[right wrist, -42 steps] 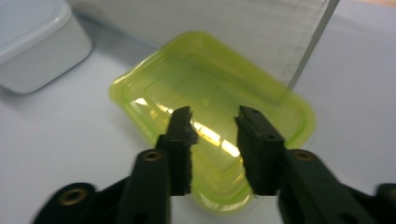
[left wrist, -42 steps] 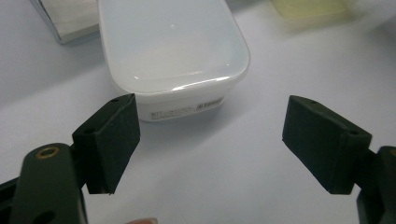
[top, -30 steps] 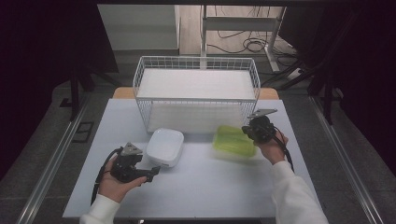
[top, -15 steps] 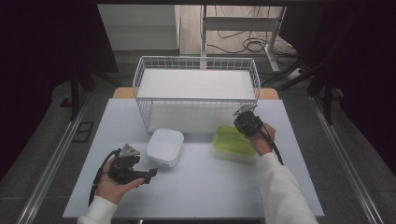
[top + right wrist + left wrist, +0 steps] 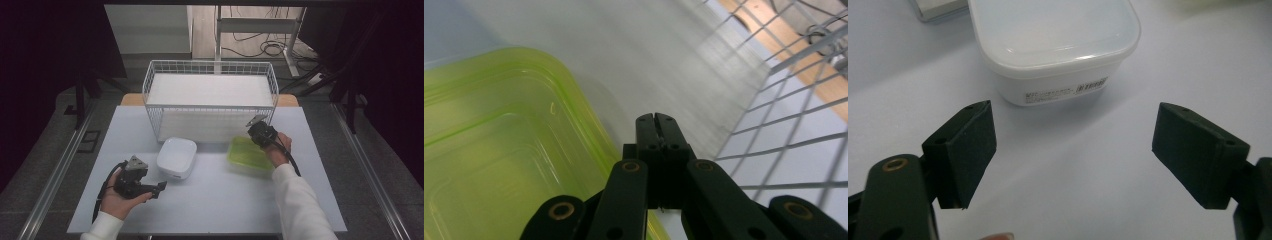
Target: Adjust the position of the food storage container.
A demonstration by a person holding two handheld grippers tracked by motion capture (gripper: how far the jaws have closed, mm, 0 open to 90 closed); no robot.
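Left tongs [image 5: 1075, 150] wide, facing white box [image 5: 1053, 45] | right tongs [image 5: 657, 120] closed, empty, beside green container [image 5: 499, 150]

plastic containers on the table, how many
2: a white lidded container ahead of the open left gripper, and a green container beside the shut right gripper, both in front of the wire basket.

The high view looks down over the table [image 5: 210, 200]; each gripper view sits close above it, sharing the white container [image 5: 176, 157] and the green container [image 5: 499, 150].
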